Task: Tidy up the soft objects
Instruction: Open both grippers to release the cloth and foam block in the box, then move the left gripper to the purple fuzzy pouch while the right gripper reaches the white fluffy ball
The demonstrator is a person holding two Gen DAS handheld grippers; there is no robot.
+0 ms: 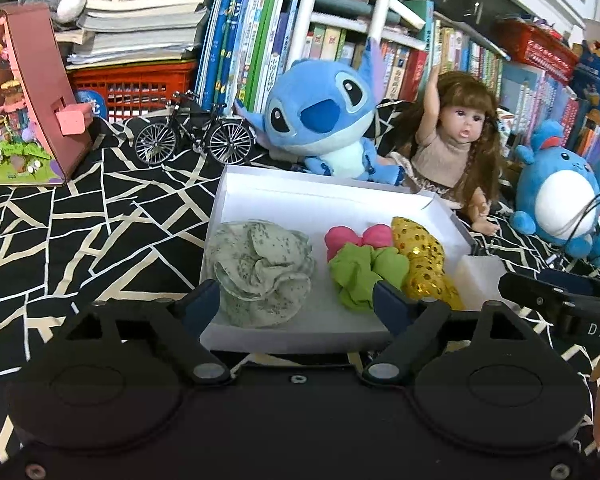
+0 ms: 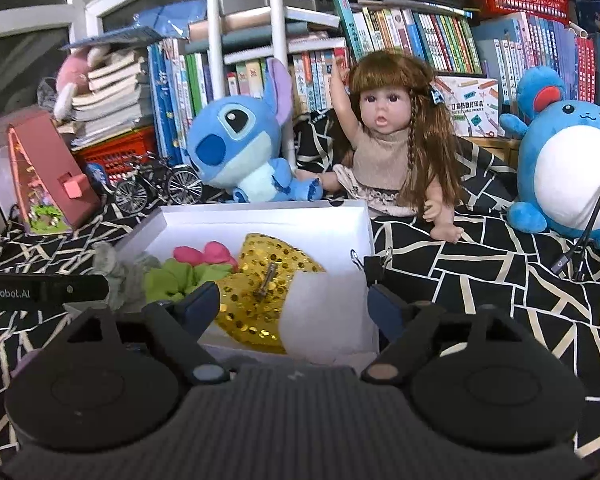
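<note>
Two hand-held grippers hang over a white box [image 1: 236, 196] on a black-and-white patterned cloth [image 1: 100, 216], each with its jaws spread and nothing between them. The left gripper [image 1: 298, 304] sits at the box's near edge, its fingers framing the speckled grey-green scrunchie [image 1: 260, 272] and the green scrunchie [image 1: 364, 276]. The right gripper [image 2: 294, 306] frames a gold sequinned piece [image 2: 256, 296] and a white foam-like block [image 2: 324, 312] at the box's right end. A pink scrunchie [image 1: 358, 236] lies behind the green one, touching it; all the soft items rest in the near half of the box, and the far half is bare. The step in hand looks like a release, with the soft things set down inside and both tools empty above them. The next move probably calls for either lifting clear or spreading the bunched items across the bare part; that would mean a fresh, shallow pinch on cloth that gives easily. A blue plush [image 1: 324, 120], a doll [image 1: 456, 136], a round blue plush [image 1: 556, 196] and a model bicycle [image 1: 194, 134] stand beyond the box, apart from both tools.
</note>
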